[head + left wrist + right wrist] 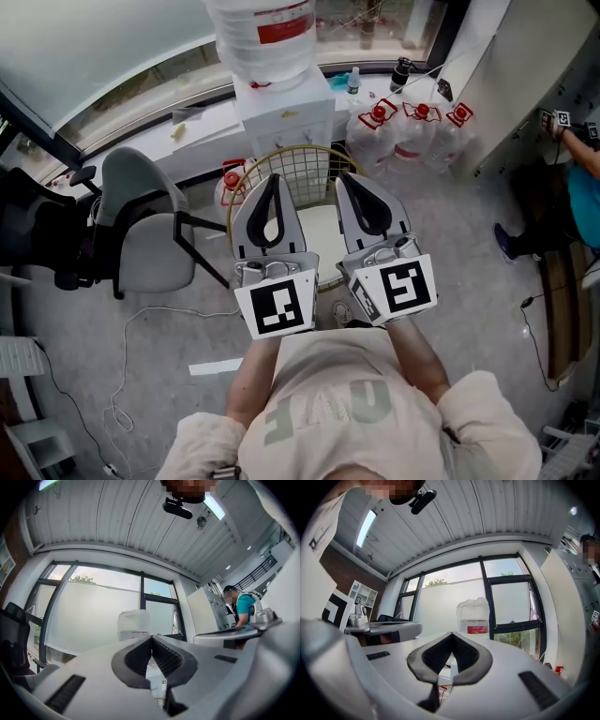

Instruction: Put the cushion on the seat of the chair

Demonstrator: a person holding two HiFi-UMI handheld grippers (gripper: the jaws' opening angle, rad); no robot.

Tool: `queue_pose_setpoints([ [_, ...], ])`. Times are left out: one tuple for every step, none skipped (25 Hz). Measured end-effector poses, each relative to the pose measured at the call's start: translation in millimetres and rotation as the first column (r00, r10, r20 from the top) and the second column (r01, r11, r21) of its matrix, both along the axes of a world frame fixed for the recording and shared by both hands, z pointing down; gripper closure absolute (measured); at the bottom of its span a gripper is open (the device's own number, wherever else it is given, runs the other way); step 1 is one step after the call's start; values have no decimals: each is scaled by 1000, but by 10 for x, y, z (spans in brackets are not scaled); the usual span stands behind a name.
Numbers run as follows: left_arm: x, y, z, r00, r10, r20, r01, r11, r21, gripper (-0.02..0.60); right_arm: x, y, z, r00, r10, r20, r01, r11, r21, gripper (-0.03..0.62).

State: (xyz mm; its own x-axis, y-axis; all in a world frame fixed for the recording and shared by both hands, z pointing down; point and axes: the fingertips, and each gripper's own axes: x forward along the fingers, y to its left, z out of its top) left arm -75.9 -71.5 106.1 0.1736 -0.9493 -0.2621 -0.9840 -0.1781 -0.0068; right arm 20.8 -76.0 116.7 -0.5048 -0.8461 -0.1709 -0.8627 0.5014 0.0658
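A round wire chair (pixel 298 165) with a yellowish rim stands on the floor in front of me, below both grippers. A pale cushion (pixel 323 239) shows inside it, between the two grippers; most of it is hidden behind them. My left gripper (pixel 274 180) hovers over the chair's left half, its jaws shut with nothing between them. My right gripper (pixel 349 178) is beside it over the right half, also shut and holding nothing. In the left gripper view the left gripper (pixel 151 638) has its tips touching. The right gripper (pixel 453 633) shows its tips touching too.
A water dispenser (pixel 281 103) with a big bottle stands just behind the wire chair. Several water bottles (pixel 412 131) sit to its right. A grey office chair (pixel 141 230) is at the left, with a cable on the floor. Another person (pixel 586 183) is at the far right.
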Motion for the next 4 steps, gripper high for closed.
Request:
queue_pose_setpoints([
  [-10, 3, -7, 1000, -1, -4, 1, 1000, 4, 568, -15, 8, -17, 1000, -4, -3, 4, 1000, 6, 577],
  [-21, 4, -18, 1000, -2, -7, 3, 1000, 8, 568, -32, 14, -35, 1000, -10, -7, 10, 1000, 12, 577],
  [-34, 5, -32, 1000, -4, -10, 4, 1000, 12, 568, -50, 20, -54, 1000, -16, -11, 16, 1000, 18, 577],
  [-46, 6, -46, 1000, -6, -14, 6, 1000, 17, 568, -68, 26, -73, 1000, -22, -16, 22, 999, 24, 577],
])
